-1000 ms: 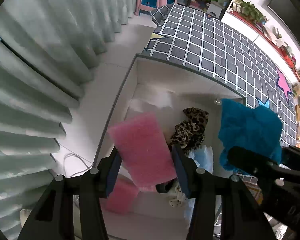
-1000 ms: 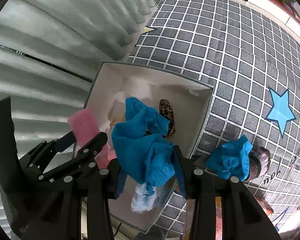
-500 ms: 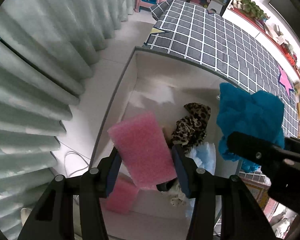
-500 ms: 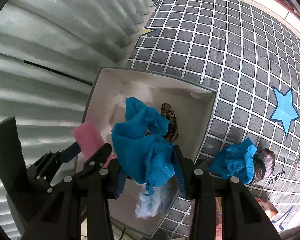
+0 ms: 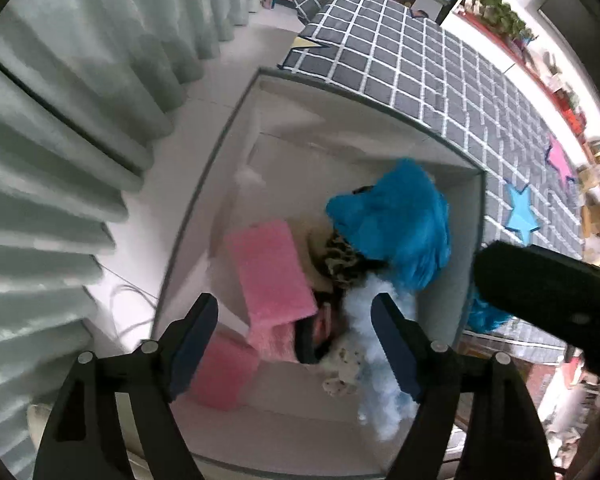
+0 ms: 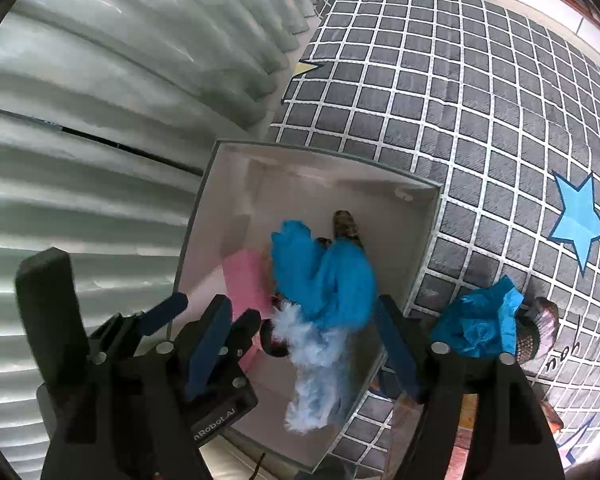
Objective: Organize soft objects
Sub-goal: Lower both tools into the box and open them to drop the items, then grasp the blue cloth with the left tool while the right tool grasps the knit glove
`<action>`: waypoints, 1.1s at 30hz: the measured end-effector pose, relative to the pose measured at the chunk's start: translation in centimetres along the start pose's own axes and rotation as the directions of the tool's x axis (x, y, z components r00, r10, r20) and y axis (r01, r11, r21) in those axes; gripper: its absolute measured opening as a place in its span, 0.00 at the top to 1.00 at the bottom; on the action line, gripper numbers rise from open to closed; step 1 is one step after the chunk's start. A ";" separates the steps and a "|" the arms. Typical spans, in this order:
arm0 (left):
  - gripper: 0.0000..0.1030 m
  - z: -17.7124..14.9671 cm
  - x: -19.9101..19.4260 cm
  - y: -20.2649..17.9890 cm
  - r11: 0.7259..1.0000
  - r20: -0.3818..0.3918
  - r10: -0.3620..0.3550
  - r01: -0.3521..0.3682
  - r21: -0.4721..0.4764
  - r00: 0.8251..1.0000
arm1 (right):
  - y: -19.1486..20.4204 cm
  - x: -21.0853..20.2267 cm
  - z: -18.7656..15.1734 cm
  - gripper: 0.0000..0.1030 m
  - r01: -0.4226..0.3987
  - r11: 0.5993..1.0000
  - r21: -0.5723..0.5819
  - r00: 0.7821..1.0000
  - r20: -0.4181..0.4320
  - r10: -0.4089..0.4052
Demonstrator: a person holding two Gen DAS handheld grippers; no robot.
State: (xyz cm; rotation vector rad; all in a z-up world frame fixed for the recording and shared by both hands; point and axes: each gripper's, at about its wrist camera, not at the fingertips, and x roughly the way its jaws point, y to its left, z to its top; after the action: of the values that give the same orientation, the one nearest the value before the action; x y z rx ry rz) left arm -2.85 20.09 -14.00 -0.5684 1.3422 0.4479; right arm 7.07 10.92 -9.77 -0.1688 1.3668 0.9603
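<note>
Curtained corner, white storage box [image 5: 204, 216] beside checked rug [image 6: 460, 92]
Both grippers' jaws have just opened wide; pink sponge [image 5: 268, 268] and blue cloth [image 6: 328, 276] lie loose in the box

A tilted pink sponge [image 5: 270, 268] and crumpled blue cloth [image 5: 396, 228] lie inside the white box [image 5: 474, 216].

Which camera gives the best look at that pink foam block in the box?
The left wrist view: the pink foam block shows its whole broad face, tilted inside the white box. In the right wrist view only part shows, behind the left gripper.
</note>
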 end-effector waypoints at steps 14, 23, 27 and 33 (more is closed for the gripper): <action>0.00 0.4 -3.9 -4.5 0.992 0.036 -0.107 0.105 0.071 0.994 | -10.9 -8.2 -0.9 0.03 0.062 0.981 0.181 0.995 0.063 -0.075; 0.00 -0.5 -3.7 -10.5 0.977 -0.048 -0.122 0.129 0.172 0.991 | -20.3 -1.9 -4.4 0.03 0.265 0.935 0.237 0.958 -0.172 -0.229; 0.00 -0.5 -3.5 -12.0 0.975 -0.059 -0.091 0.101 0.197 0.994 | -22.4 0.5 -5.1 0.03 0.273 0.925 0.264 0.954 -0.195 -0.226; 0.00 -0.5 -2.8 -14.6 0.973 -0.080 -0.055 0.072 0.218 0.995 | -24.8 3.3 -4.4 0.03 0.143 0.890 0.433 0.982 -0.175 -0.073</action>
State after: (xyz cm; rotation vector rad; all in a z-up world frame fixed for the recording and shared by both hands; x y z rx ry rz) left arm 5.15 8.36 -9.42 -0.4449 1.4186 0.2226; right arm 19.85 -5.75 -24.04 0.0295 1.6680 0.5277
